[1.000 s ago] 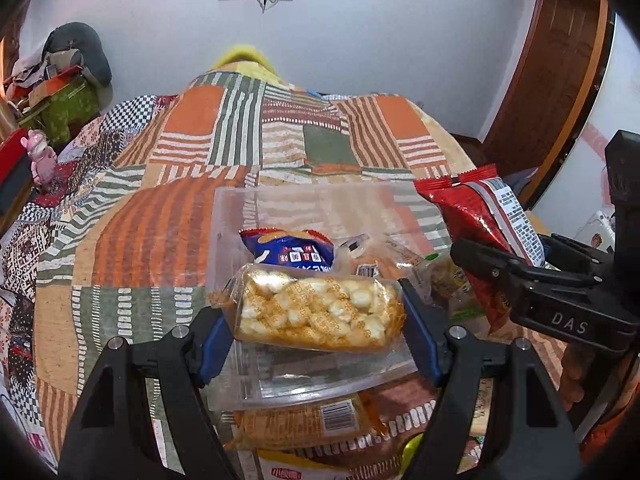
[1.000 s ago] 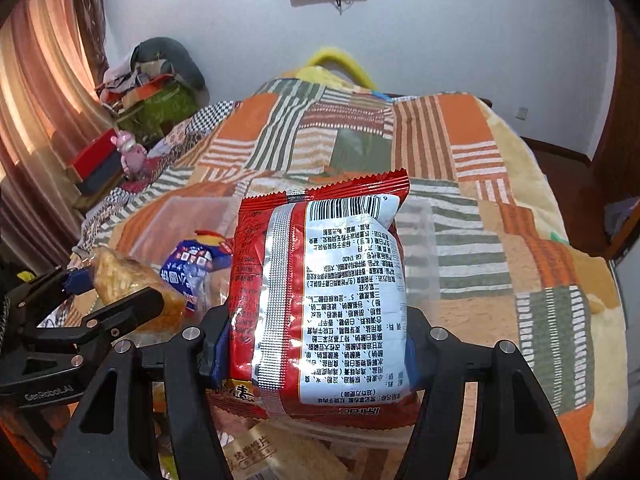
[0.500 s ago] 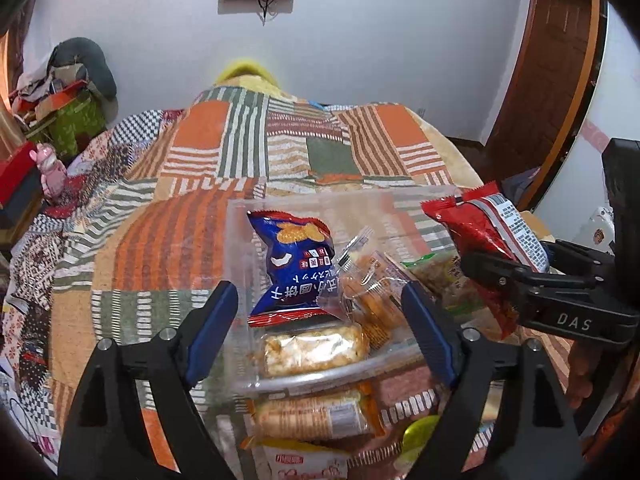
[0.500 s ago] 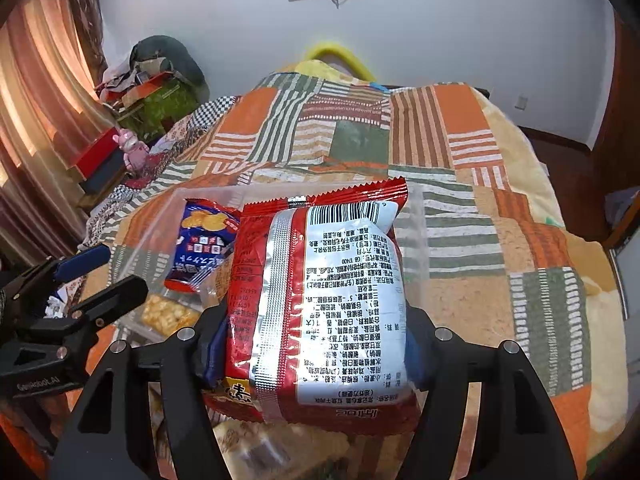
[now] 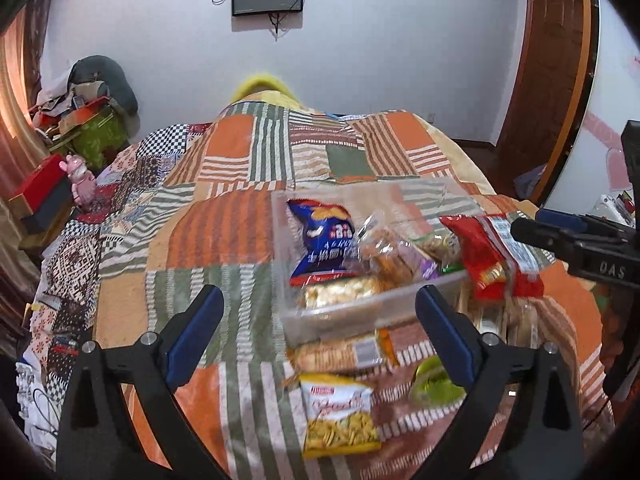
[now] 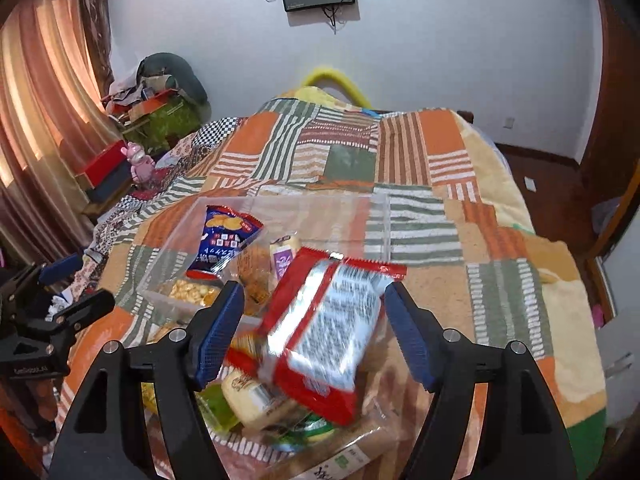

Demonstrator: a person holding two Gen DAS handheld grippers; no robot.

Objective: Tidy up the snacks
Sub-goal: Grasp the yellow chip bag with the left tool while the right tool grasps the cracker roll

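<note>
A clear plastic bin (image 5: 372,304) sits on the patchwork bedspread and holds a blue snack bag (image 5: 324,240), a puffed snack pack (image 5: 340,290) and other packets. It also shows in the right wrist view (image 6: 168,256). My left gripper (image 5: 316,332) is open and empty, near the bin's front left. My right gripper (image 6: 314,332) is open. The red noodle packet (image 6: 324,332) is tilted and blurred between its fingers, loose, over the snack pile. It shows in the left wrist view (image 5: 492,256) at the bin's right edge.
Loose snacks lie in front of the bin: a cracker pack (image 5: 344,354), a yellow bag (image 5: 338,416) and a green item (image 5: 434,384). A bedside heap with a pink toy (image 5: 80,180) is at the left. A wooden door (image 5: 548,60) stands at the right.
My left gripper opened and dropped the puffed snack pack into the bin, then pulled back to the left. My right gripper opened and the red packet is falling free.
</note>
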